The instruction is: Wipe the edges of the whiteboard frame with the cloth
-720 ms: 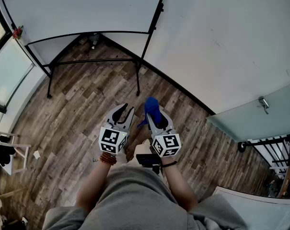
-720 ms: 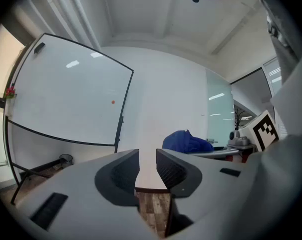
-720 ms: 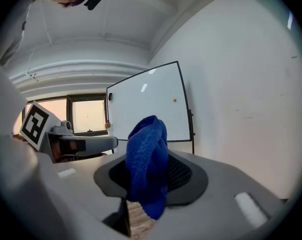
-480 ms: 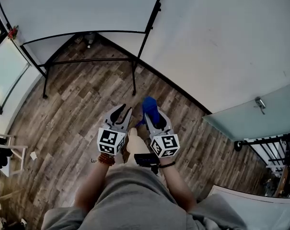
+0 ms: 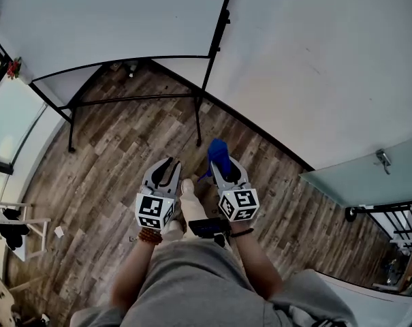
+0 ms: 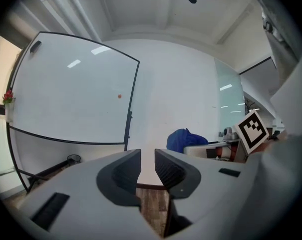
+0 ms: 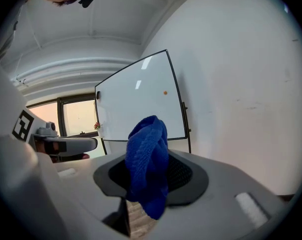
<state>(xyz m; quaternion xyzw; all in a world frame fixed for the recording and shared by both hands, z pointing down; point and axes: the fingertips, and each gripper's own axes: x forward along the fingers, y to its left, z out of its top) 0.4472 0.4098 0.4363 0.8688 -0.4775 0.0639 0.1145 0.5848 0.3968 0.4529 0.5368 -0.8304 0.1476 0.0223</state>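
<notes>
Both grippers sit slightly lower in the head view than 0.5 s ago, and so does the whiteboard's bottom edge; layout otherwise the same. Right gripper point(image 5: 220, 161) is clamped on the blue cloth point(image 7: 148, 161), which is bunched up and sticks out past the jaw tips. Left gripper point(image 6: 147, 159) is nearly closed: narrow gap, nothing in it. Both are side by side over the wood floor point(image 5: 110, 155), well apart from the whiteboard point(image 5: 110, 19). Cloth is not touching its black frame point(image 5: 124, 58)
</notes>
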